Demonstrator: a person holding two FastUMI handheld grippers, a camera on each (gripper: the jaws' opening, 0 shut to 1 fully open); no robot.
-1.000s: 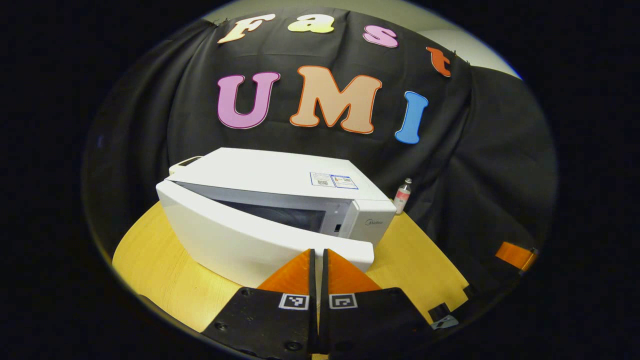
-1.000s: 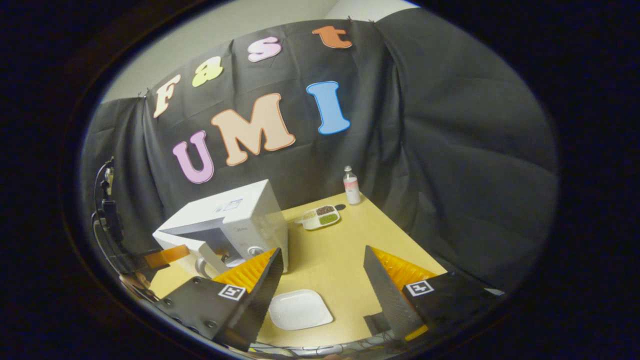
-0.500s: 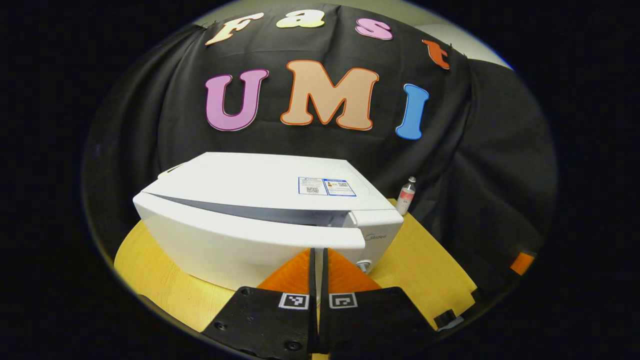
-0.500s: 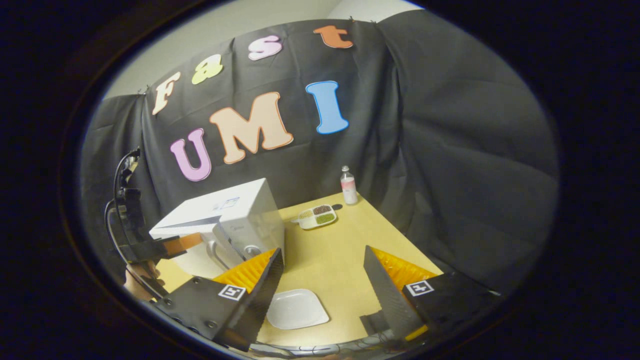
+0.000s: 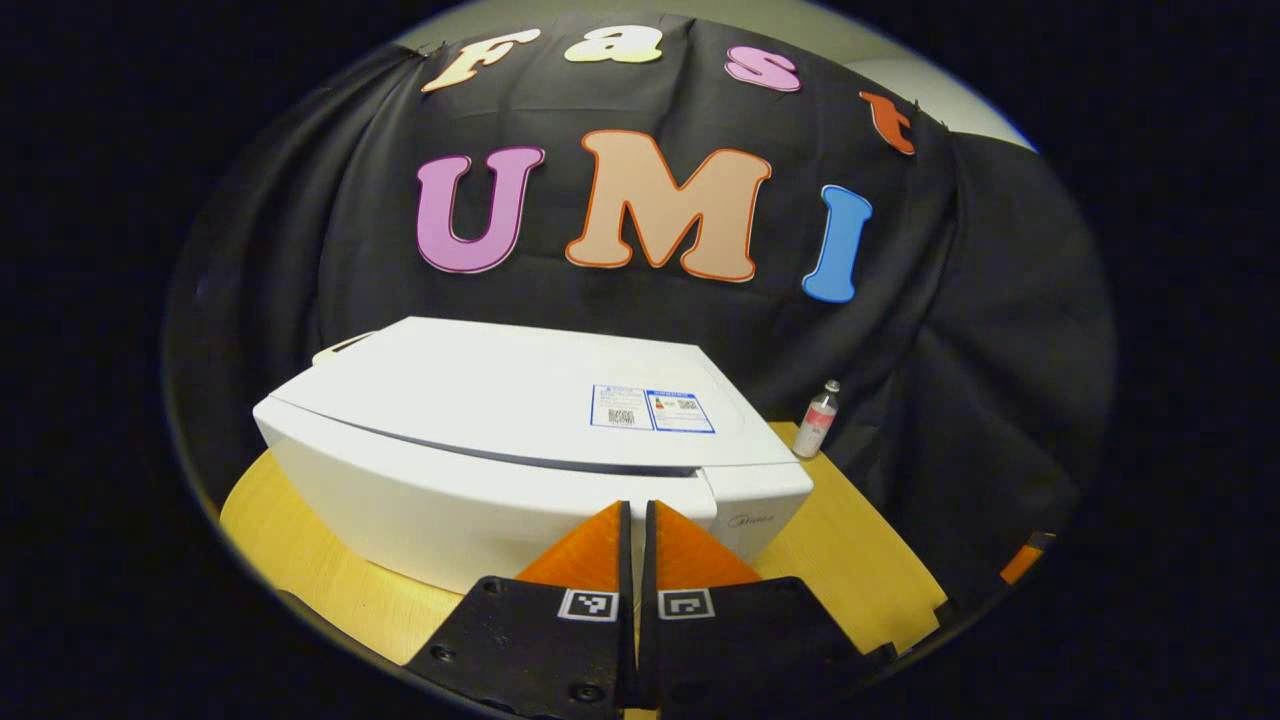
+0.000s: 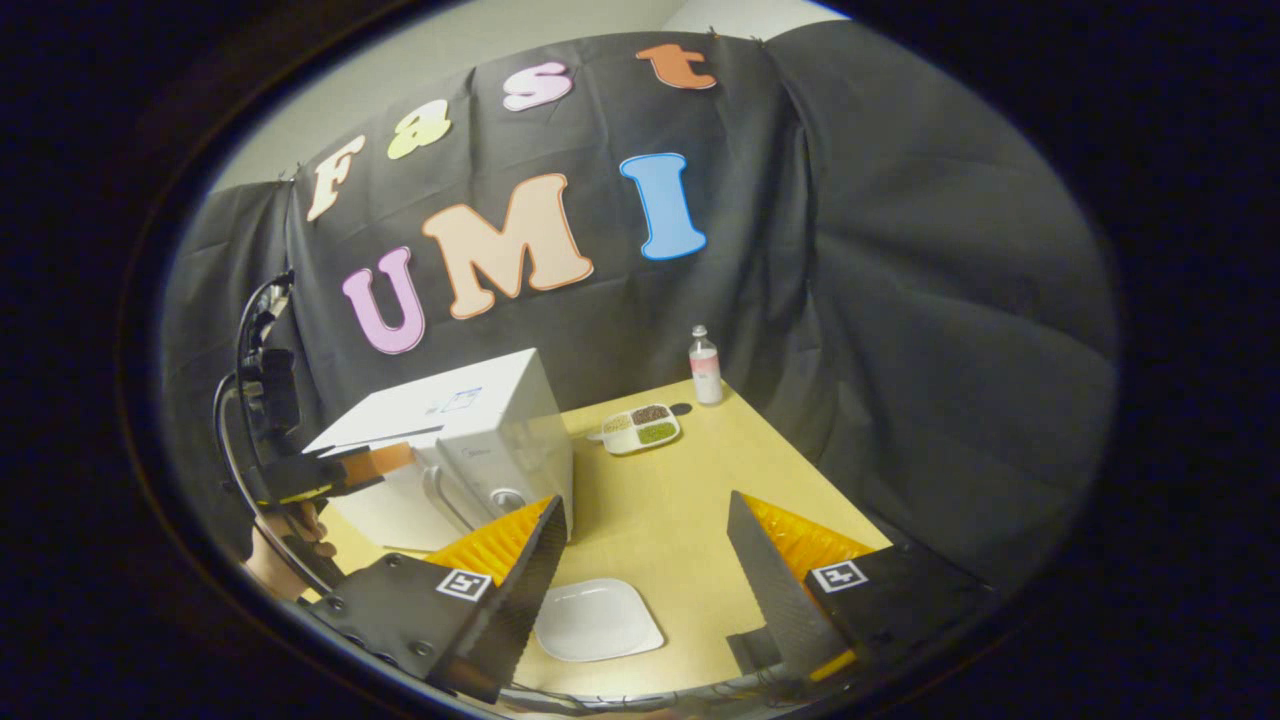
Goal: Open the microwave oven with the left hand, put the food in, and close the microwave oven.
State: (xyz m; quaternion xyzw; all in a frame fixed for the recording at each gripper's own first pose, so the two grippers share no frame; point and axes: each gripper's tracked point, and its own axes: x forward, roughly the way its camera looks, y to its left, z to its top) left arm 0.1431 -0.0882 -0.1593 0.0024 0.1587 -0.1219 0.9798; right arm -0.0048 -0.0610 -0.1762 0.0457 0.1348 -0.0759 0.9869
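Presently my left gripper (image 5: 635, 515), fingers together and gripping nothing, presses the microwave (image 5: 520, 440) door nearly flush. My right gripper (image 6: 645, 530) hangs wide open, empty, above the tabletop's near edge (image 6: 680, 520). Judged: closing almost complete.

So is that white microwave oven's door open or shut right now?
Practically shut. In the left gripper view the white microwave oven's door lies nearly flush with the body, a thin dark seam above it. Whether it has latched, I cannot tell.

Bottle (image 6: 705, 365) behind food tray (image 6: 641, 429), right of microwave (image 6: 470, 440)
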